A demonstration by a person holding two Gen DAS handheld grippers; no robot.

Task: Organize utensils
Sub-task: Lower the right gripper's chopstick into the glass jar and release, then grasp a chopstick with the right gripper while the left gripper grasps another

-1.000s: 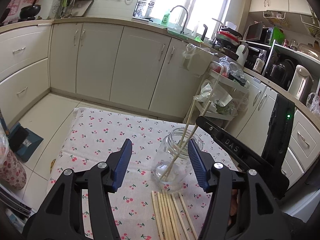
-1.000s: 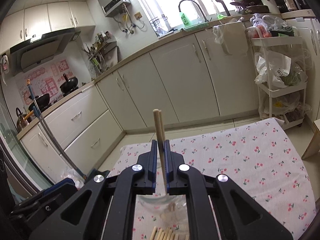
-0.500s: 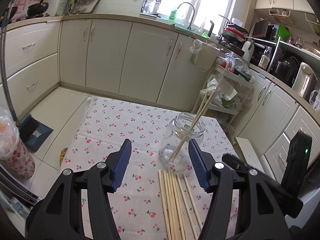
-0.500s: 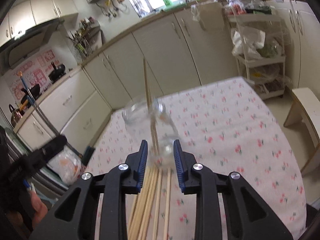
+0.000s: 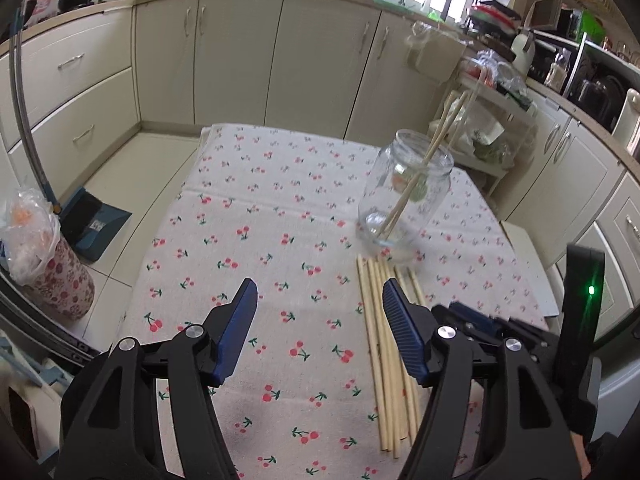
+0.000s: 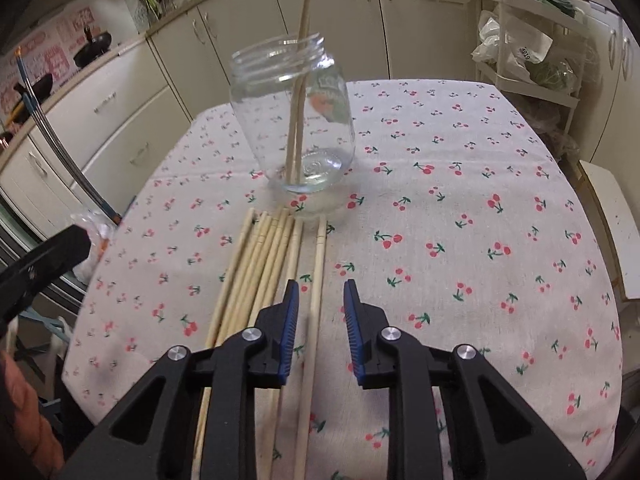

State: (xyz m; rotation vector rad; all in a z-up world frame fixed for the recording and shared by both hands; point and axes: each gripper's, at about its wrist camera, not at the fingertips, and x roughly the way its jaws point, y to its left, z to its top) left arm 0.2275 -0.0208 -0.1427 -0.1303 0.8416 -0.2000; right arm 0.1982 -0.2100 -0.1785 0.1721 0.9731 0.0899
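Both tongs angle steeply down toward a tabletop (image 6: 460, 208) covered by a cherry-print cloth. The left tongs (image 5: 318, 316) hang above bare cloth, just left of a row of loose chopsticks (image 5: 384, 344); its blue pads (image 5: 236, 332) stand well apart, with nothing between them, and the jaws have just been opening further. In the left wrist view the right tongs show as a black body at the lower right with a small green light (image 5: 591, 290) lit.

The right tongs (image 6: 320, 308) hover low over the near part of the same row of loose chopsticks (image 6: 276, 256). Its pads (image 6: 290, 332) stand a narrow gap apart, after just closing a little; the rightmost chopstick (image 6: 319, 264) runs up through that gap, and neither pad presses on it. Whether the pads touch the sticks beneath cannot be told.

A clear glass jar (image 6: 296, 120) stands upright on the cloth just beyond the far ends of the loose chopsticks. Two chopsticks (image 6: 299, 92) stand inside it, leaning against the rim, their tops rising well above the mouth. The jar bears a label (image 6: 328, 102) with orange and green on its far side; its writing cannot be read. A bag on the wire rack at the right carries small dark print (image 6: 525, 53), too small to read with certainty.
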